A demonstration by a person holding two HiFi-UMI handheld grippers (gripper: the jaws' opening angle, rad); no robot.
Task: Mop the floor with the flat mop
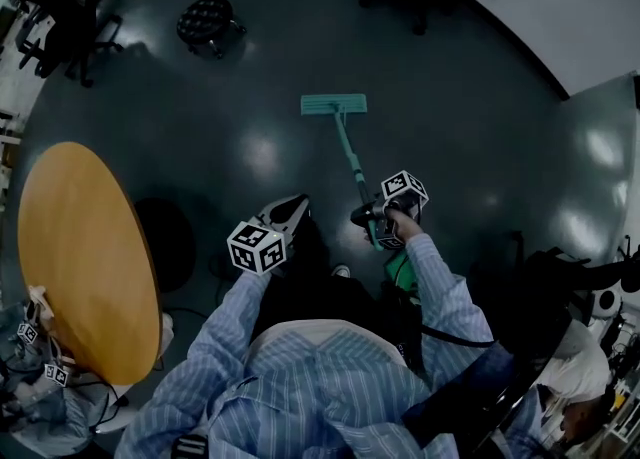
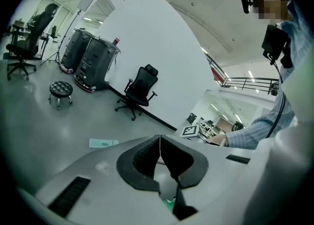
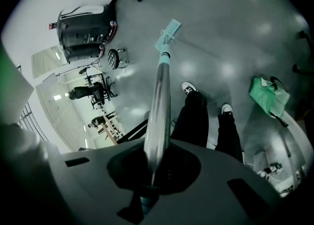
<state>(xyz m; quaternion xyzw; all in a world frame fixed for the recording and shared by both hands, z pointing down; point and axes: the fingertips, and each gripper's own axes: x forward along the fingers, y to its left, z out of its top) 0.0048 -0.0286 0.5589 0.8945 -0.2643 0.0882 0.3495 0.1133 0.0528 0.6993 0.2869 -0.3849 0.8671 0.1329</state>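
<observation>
The flat mop's teal head lies flat on the dark floor ahead of me. Its handle slants back to my right gripper, which is shut on it. In the right gripper view the metal handle runs out from between the jaws to the mop head. My left gripper hangs to the left of the handle, apart from it, shut with nothing held. In the left gripper view its pads meet, and the mop head lies on the floor beyond.
A round orange table stands close at my left. A black stool and office chairs stand farther off. A green bag lies by my feet. Black machines and a chair line the white wall.
</observation>
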